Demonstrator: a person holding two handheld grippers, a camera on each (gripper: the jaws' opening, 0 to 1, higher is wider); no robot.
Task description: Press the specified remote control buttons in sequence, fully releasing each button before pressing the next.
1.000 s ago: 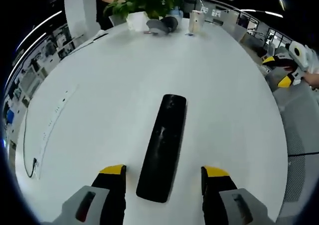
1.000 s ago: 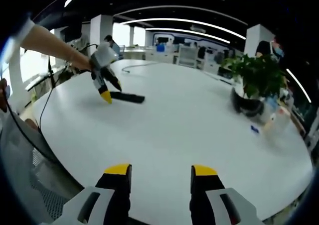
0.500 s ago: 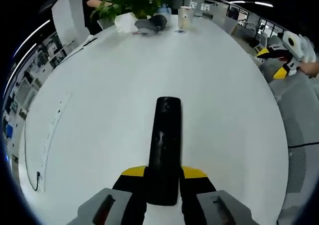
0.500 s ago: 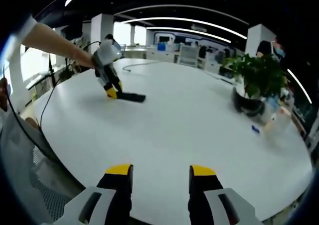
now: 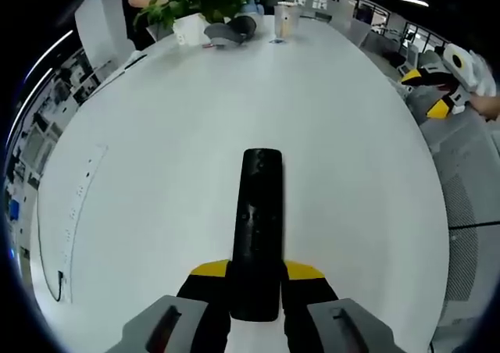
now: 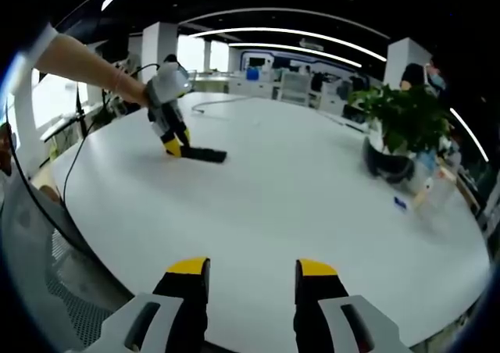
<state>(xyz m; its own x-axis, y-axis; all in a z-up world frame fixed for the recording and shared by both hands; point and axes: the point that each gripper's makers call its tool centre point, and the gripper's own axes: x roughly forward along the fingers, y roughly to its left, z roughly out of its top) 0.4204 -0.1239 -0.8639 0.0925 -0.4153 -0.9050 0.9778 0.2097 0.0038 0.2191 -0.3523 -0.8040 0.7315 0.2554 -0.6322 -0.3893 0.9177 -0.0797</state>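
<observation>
Left tool is clamped on the near end of the remote, which lies flat on the white bench. Looks light, stiff and slick plastic, so gripping its long sides seems right. Right tool hangs open over the bench edge, holding nothing.

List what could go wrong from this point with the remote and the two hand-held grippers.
1. The left hand-held gripper clamps only the near end of the black remote control; most of its length sticks out beyond the jaws, so a button press there may lever or twist it in the grip.
2. The right hand-held gripper hangs open near the white table's edge, far from the remote. It must cross the table to press, and an off-centre touch could hit the wrong button.
</observation>
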